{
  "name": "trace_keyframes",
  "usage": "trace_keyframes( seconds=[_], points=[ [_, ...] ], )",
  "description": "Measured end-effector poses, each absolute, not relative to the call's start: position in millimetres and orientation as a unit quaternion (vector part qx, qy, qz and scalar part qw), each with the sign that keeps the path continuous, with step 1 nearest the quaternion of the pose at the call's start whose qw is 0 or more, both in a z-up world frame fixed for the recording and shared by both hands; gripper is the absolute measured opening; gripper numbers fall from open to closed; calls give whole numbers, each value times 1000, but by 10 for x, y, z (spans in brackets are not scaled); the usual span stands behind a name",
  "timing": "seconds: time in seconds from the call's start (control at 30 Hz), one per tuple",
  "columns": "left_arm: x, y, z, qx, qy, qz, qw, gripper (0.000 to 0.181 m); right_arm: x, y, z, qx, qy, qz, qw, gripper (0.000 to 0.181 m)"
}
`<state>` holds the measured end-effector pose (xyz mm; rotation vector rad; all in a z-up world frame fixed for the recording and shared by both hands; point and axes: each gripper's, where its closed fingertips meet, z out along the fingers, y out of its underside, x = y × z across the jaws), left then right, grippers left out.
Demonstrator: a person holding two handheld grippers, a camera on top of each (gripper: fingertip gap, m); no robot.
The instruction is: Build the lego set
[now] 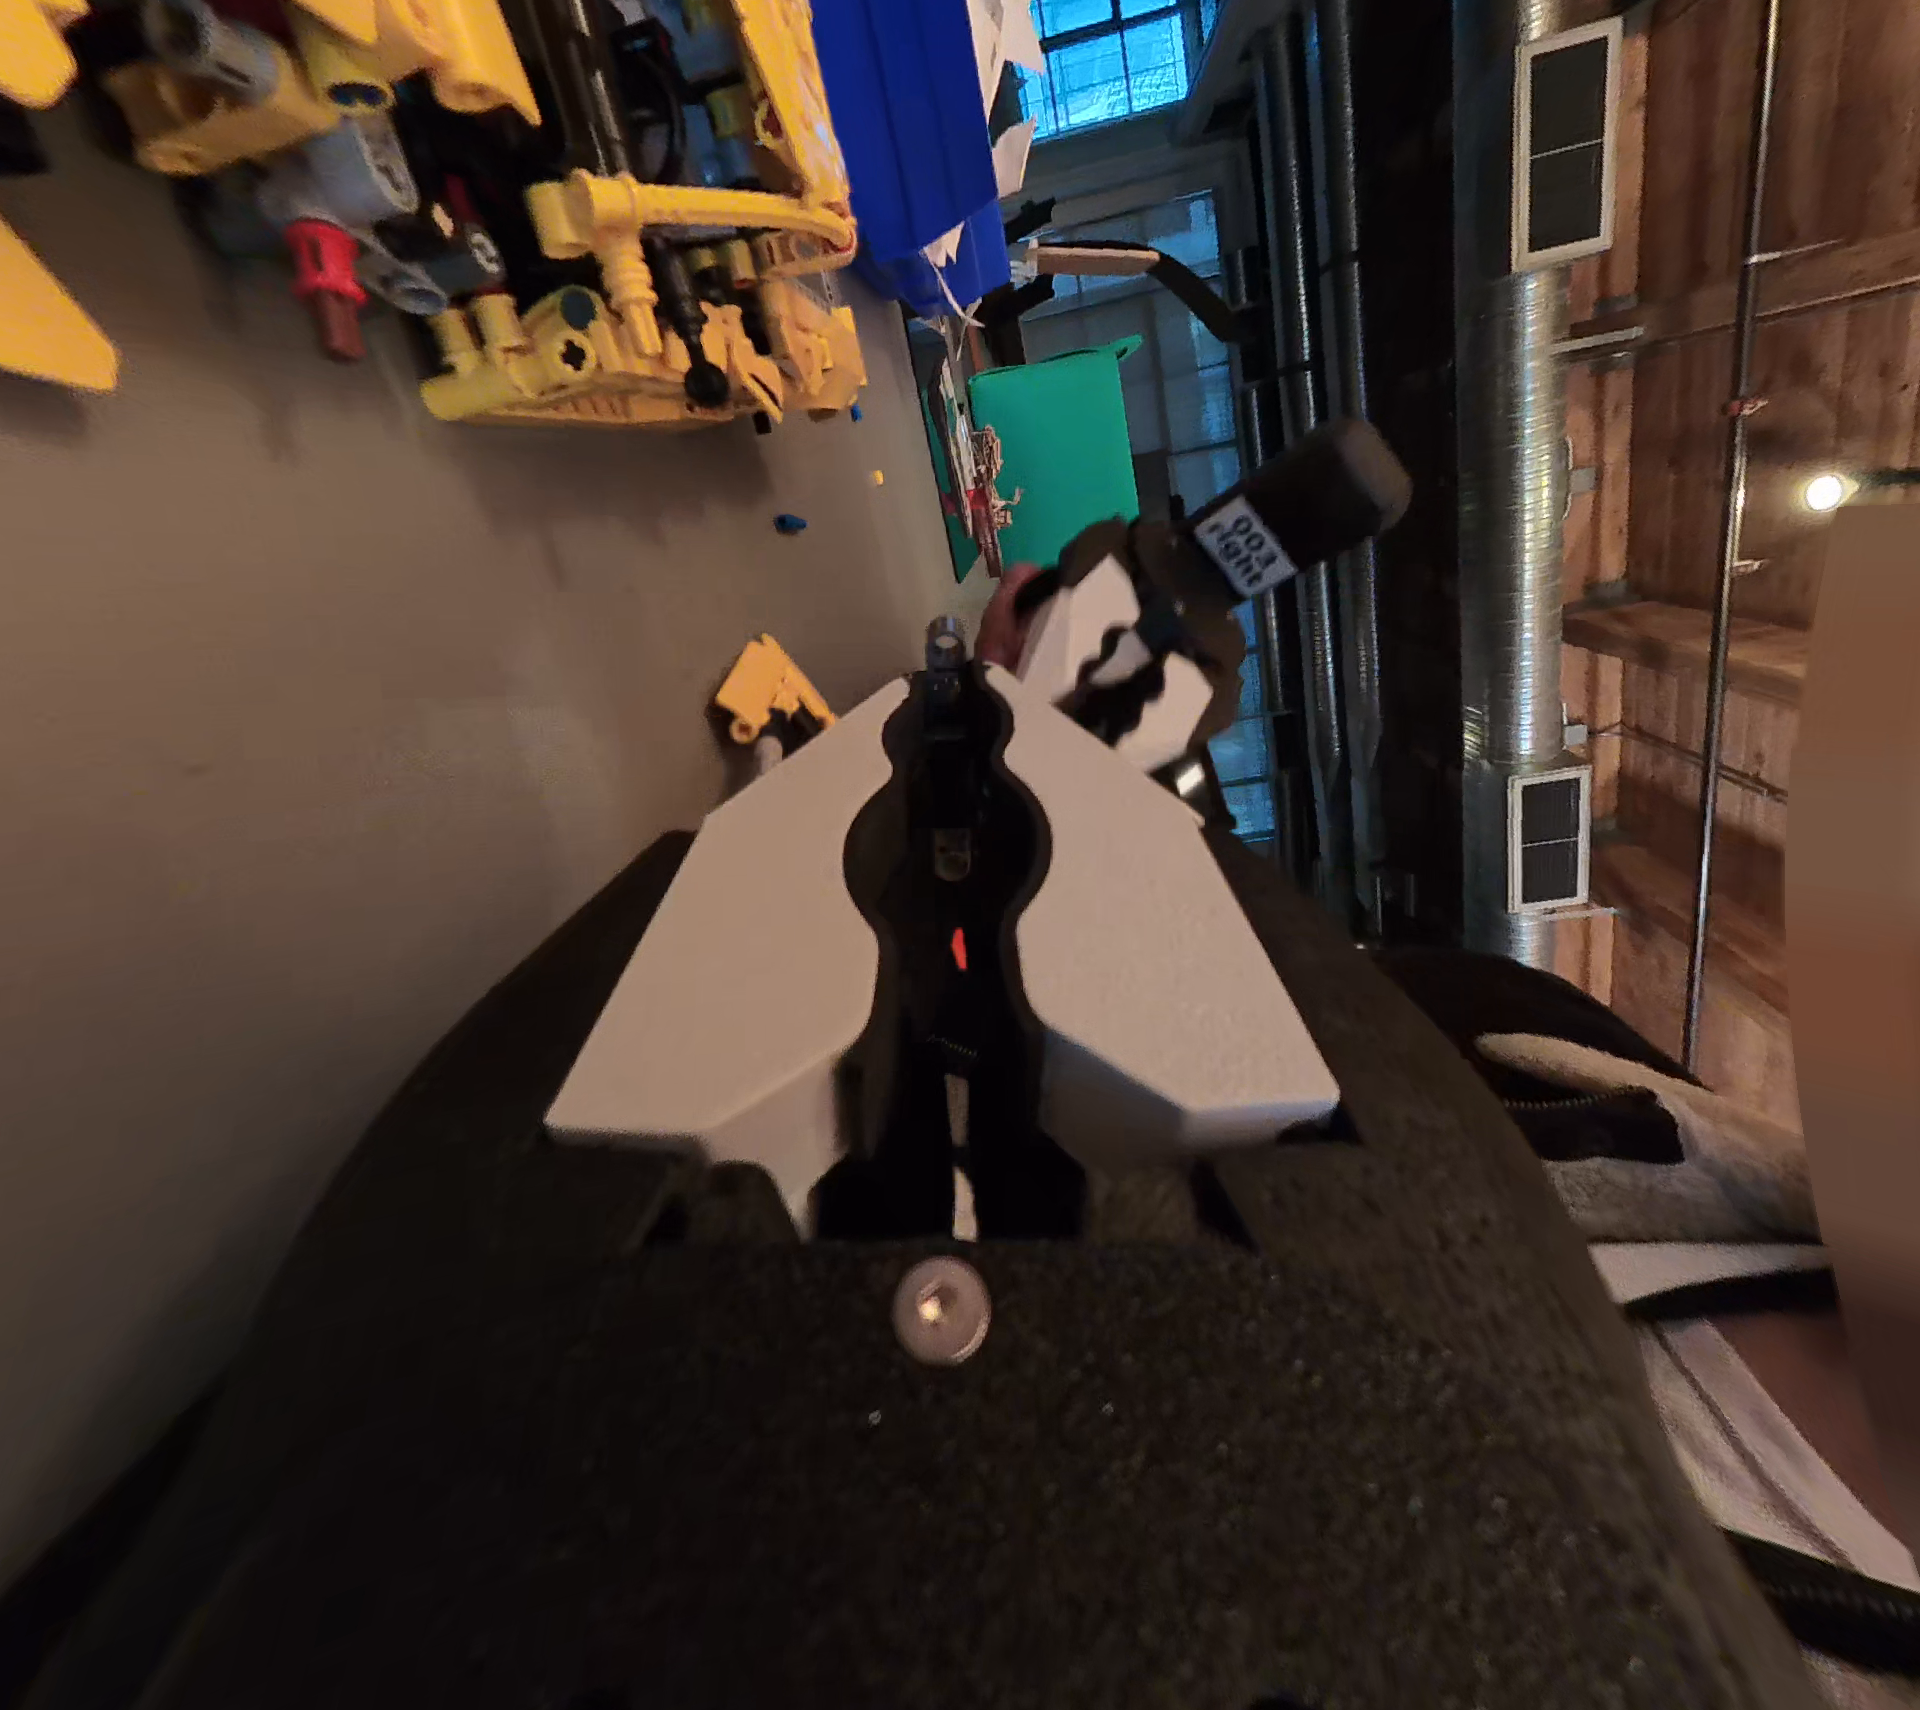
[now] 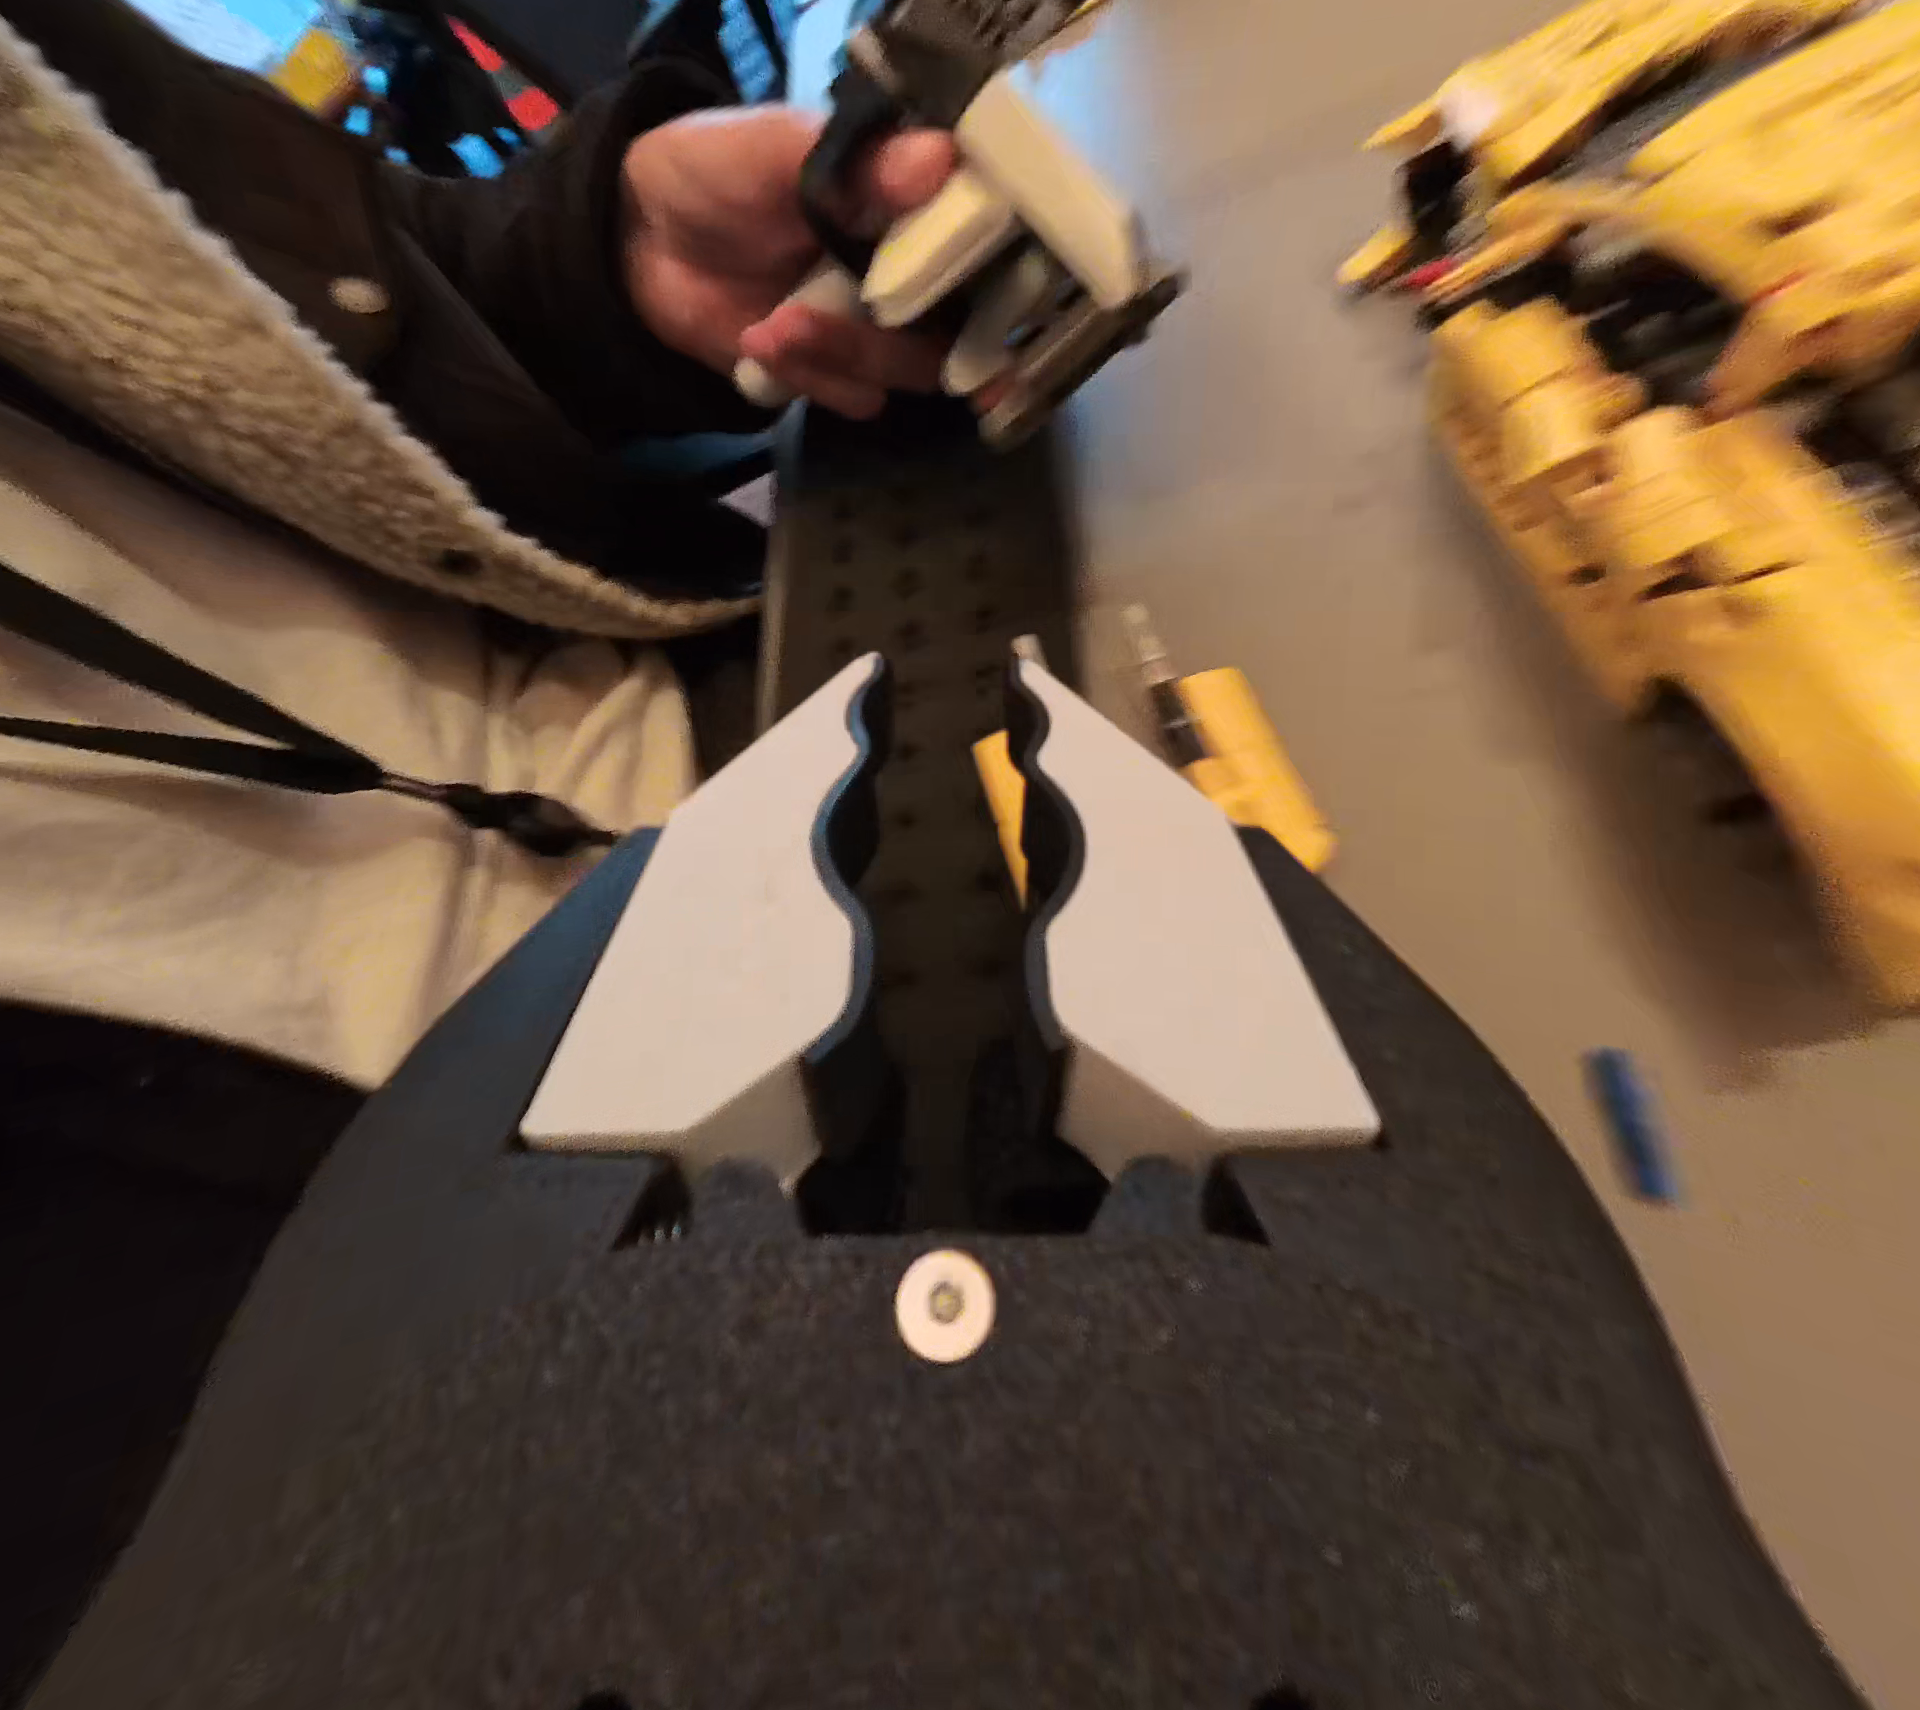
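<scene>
Left gripper (image 1: 948,673) is clamping a slim black-and-grey lego piece (image 1: 945,704). Right gripper (image 2: 951,673), empty, is hanging slightly open above a yellow lego block (image 2: 1242,751); seemingly fetching it next.

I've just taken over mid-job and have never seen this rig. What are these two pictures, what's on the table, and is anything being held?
There is no robot arm here. A person holds a two-finger gripper in each hand, and each gripper carries a camera looking forward along it. The left wrist view, tipped sideways, shows the left gripper shut on a slim black lego piece with a grey tip. The right wrist view shows the right gripper open, gripping nothing, with the person's hand holding the left gripper beyond it. On the grey table lie a large yellow lego model, a small yellow sub-assembly and a loose blue pin.
</scene>
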<state>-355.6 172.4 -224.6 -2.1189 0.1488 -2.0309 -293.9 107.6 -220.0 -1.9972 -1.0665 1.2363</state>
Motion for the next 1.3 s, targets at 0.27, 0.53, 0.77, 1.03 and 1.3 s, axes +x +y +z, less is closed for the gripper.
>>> trace_keyframes(
  seconds=[0.27, 0.53, 0.77, 1.03, 1.3],
  points=[
    [-3525, 1696, -2264, -718, 65, -687, 86, 6, -3018, 1508, -2790, -706, -559, 298, 317, 42],
    [-3469, 1718, -2390, -726, 65, -684, 15, 7, -3065, 1612, -3039, -713, -593, 225, 300, 25],
    [-3415, 1694, -2402, -724, 111, -681, -3, 6, -3009, 1839, -2701, -643, -628, 42, 436, 23],
    [-3255, 1569, -2263, -698, 258, -662, 93, 6, -3041, 1768, -2446, -604, -634, -52, 480, 22],
    [-3205, 1657, -2202, -680, 291, -658, 141, 6, -2955, 1791, -2393, -609, -623, -73, 485, 22]
  ],
)
